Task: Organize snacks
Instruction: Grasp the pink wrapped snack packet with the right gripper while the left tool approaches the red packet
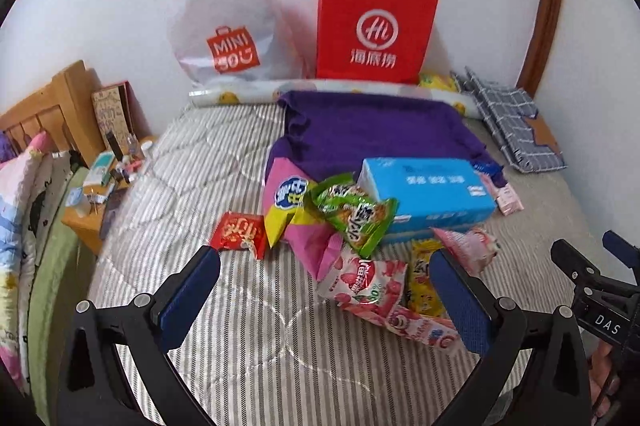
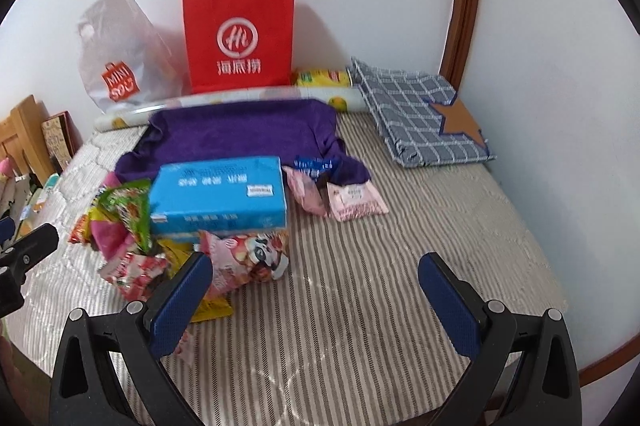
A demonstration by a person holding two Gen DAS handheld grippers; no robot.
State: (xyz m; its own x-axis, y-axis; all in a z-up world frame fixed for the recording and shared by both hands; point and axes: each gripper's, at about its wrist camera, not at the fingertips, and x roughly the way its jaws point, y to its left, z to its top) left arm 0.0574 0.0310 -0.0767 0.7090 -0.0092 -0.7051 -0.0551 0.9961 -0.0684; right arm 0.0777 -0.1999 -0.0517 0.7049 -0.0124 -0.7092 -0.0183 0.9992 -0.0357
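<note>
Snack packets: heaped on bed, just left and front of blue tissue box. Left hand-held gripper, right hand-held gripper: both released, empty. Advice: take top green packet first, one per grasp

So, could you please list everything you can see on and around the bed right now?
Red paper carrier bag: one, upright against the wall.
White plastic shopping bag: one, left of the red bag.
Purple towel: one, spread before the bags.
Blue rectangular box: one, mid-bed.
Snack packets: several; green, strawberry-red, small red, pink panda-print, pale pink.
Blue checked fabric bag: one, folded, far right.
Striped grey bedcover: one.
Wooden bedside table: one, cluttered, left.
Left gripper: open, over the packets.
Right gripper: open, empty.
</note>
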